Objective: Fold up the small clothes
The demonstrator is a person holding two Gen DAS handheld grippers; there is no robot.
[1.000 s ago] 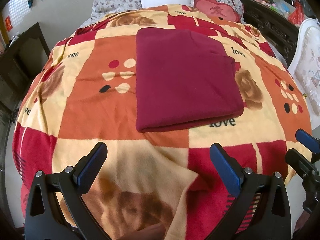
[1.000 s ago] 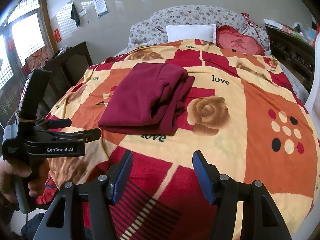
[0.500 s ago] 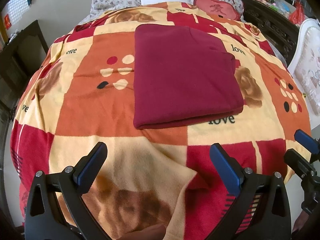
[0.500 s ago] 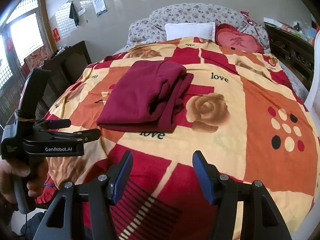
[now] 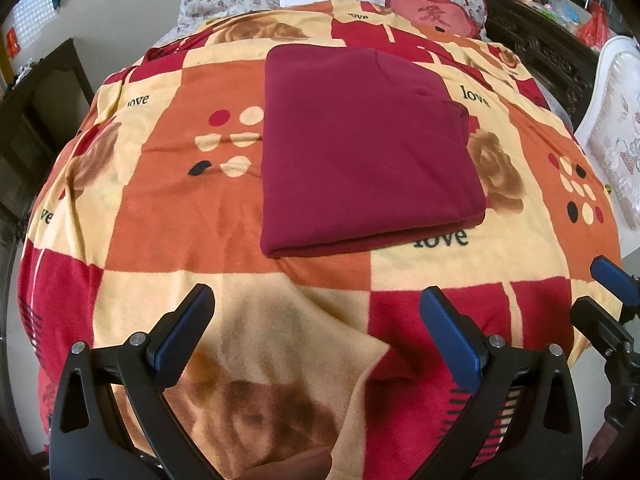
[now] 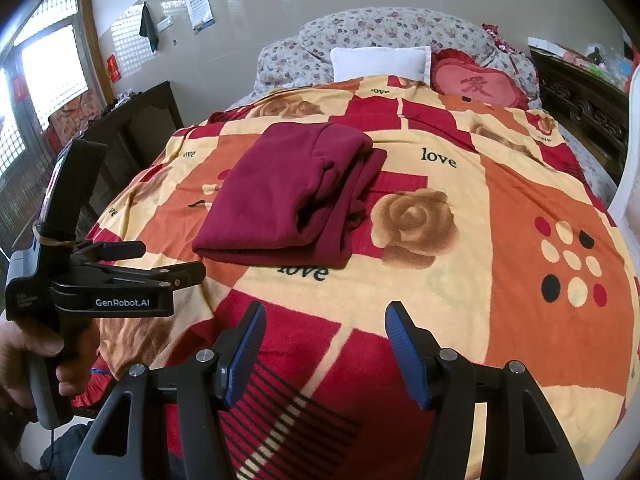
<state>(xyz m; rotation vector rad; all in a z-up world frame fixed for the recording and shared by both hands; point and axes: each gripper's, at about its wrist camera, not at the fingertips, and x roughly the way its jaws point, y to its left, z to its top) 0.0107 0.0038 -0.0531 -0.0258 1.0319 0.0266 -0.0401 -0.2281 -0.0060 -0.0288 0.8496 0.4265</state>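
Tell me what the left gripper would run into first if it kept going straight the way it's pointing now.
Most likely the patterned blanket, not the folded maroon garment. The left gripper hangs open and empty, angled down at bare blanket just short of the garment's near edge. Depth is hard to judge through the fisheye.

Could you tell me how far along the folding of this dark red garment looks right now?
Folding looks done: the dark red garment lies as a neat rectangle on the blanket. Nothing is in hand; the left gripper and right gripper are open, short of it. At most, its loose right-side layers need tidying.
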